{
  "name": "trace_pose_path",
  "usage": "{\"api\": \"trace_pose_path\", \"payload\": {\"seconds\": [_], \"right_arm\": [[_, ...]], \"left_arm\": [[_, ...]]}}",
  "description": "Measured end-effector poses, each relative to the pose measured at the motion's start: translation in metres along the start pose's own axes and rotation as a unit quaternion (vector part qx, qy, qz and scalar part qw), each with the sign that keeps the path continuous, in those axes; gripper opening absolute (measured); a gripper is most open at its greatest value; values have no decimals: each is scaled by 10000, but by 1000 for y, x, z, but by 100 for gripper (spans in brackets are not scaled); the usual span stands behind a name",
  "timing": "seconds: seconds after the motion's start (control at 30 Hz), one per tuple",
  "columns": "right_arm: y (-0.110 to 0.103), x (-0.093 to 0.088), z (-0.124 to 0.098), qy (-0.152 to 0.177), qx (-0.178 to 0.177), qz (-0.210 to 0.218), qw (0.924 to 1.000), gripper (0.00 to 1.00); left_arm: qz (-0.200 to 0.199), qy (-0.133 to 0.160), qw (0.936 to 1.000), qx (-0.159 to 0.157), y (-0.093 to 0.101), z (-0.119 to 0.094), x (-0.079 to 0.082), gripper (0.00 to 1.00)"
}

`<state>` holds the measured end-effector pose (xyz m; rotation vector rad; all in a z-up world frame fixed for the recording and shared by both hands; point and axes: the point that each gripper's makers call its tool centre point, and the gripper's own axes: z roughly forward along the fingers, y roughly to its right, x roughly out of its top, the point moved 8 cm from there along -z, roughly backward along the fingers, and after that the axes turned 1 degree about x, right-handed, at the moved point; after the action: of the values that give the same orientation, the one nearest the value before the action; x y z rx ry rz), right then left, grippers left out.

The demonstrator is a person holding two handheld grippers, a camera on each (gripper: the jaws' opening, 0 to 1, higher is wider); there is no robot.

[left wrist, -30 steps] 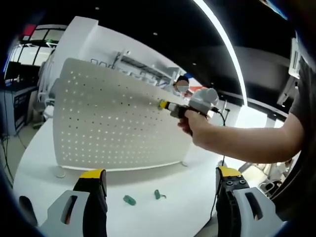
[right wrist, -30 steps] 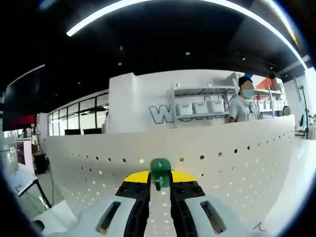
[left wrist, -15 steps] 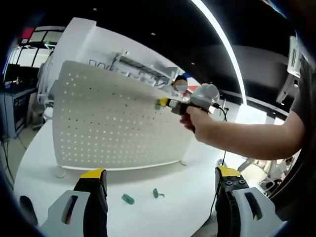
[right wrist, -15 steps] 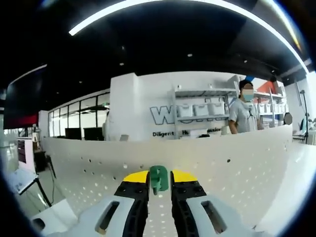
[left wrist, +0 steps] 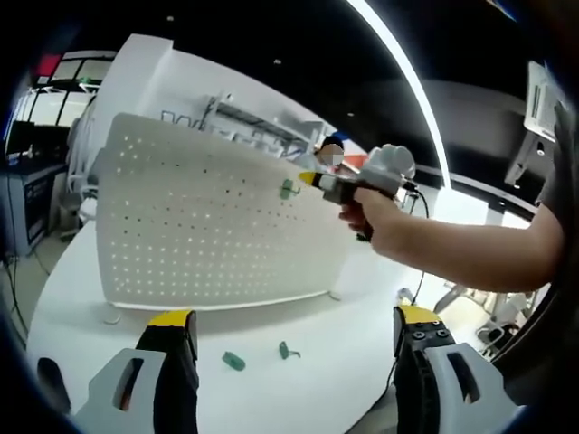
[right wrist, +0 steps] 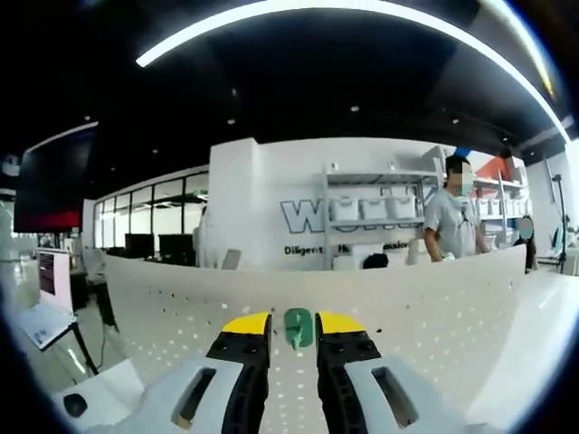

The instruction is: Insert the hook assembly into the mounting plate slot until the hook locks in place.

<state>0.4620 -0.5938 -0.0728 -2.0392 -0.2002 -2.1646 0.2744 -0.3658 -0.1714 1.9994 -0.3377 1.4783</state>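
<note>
Left gripper view
Left gripper (left wrist: 288,336): its two yellow-tipped jaws rise from the bottom edge, set wide apart, with nothing between them.
Table (left wrist: 344,316): a white surface running from the jaws to the foot of the board.
Pegboard (left wrist: 199,231): a white perforated mounting plate standing upright on the table, curved by the lens.
Mounted hook (left wrist: 288,189): a green hook sitting on the face of the pegboard near its upper right edge.
Right gripper (left wrist: 327,185): held in a person's hand (left wrist: 384,226), coming in from the right; its yellow tips sit just beside the mounted hook, apart from it.
Spare hooks: one green hook (left wrist: 233,362) and a second green hook (left wrist: 288,350) lie loose on the table in front of the pegboard, between the left gripper's jaws and well apart from the board.
Forearm (left wrist: 470,262): bare, reaching in from the right edge.

Right gripper view
Right gripper (right wrist: 293,327): its jaws rise from the bottom, slightly parted, with a narrow gap between the yellow tips.
Mounted hook (right wrist: 297,327): seen in that gap, on the pegboard (right wrist: 425,316) beyond the tips; whether the pads touch it cannot be told.
Background: a person (right wrist: 450,224) stands behind the board by white shelving (right wrist: 371,212).
</note>
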Motion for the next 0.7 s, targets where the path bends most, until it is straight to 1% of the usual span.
{"api": "trace_pose_path", "payload": {"seconds": [0.1, 0.17, 0.23, 0.37, 0.53, 0.6, 0.63, 0.7], "right_arm": [[-1, 0, -9, -27, 28, -38, 10000, 18], [0, -3, -11, -33, 116, -36, 9999, 19], [0, -4, -15, -33, 143, -75, 9999, 19], [-1, -5, -23, -37, 262, -117, 9996, 20], [0, -12, -29, -110, 358, -147, 9992, 20], [-2, -14, -33, -100, 455, -84, 9989, 20], [-4, -15, -35, -108, 535, -122, 9984, 20], [-6, -17, -38, -147, 582, -155, 9981, 21]], "left_arm": [[3, -21, 10000, 17, 0, -1, -1, 91], [40, -34, 10000, 16, 0, -2, -1, 90], [41, -118, 9999, 43, 0, -3, -3, 89], [45, -92, 9999, 51, -1, -5, -2, 90], [77, -61, 9999, 67, 0, -7, -1, 90], [102, -63, 9999, 72, -1, -7, 0, 90], [108, -63, 9999, 75, -1, -8, 0, 90], [122, -35, 9999, 88, -1, -10, 1, 90]]}}
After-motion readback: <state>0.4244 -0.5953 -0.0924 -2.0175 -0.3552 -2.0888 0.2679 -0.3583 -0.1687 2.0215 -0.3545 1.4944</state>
